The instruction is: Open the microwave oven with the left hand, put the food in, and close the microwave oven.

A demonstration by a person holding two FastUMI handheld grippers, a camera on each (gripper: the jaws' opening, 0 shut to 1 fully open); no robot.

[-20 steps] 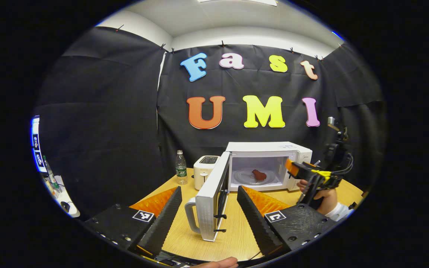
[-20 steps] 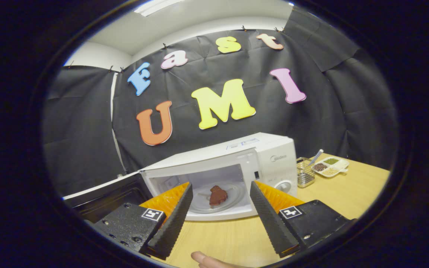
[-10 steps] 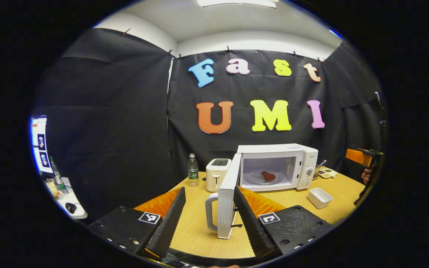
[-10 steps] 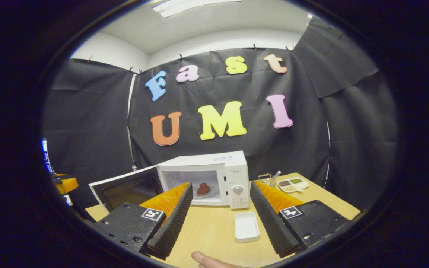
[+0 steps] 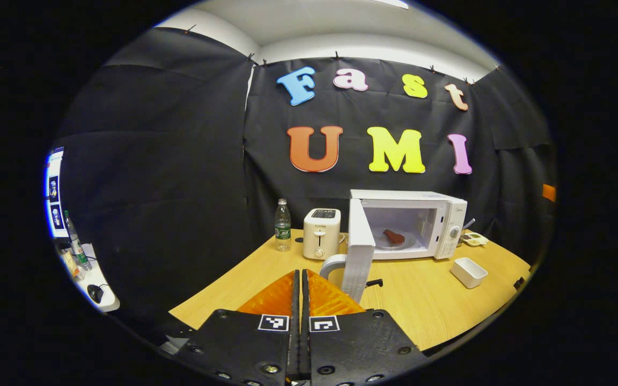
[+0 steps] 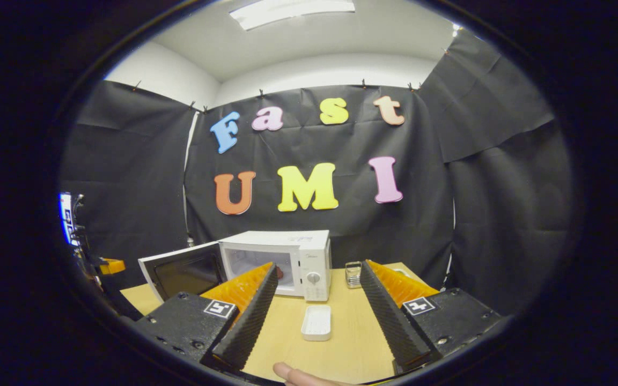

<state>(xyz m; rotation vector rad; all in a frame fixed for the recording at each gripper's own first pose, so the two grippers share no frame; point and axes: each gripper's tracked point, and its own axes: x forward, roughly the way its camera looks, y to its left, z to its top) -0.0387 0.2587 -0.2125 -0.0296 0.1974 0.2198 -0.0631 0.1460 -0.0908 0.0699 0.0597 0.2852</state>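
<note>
No print can be read: the microwave oven [image 5: 451, 213] shows a blurred brand mark (upper right of its front).

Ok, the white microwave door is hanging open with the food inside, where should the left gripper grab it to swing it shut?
Best bet is the white loop handle on the open white microwave door. It curves out from the door's free edge, leaving a gap for a finger. Come from the outer face, on the toaster side. The left gripper is shut, so open it first.
</note>
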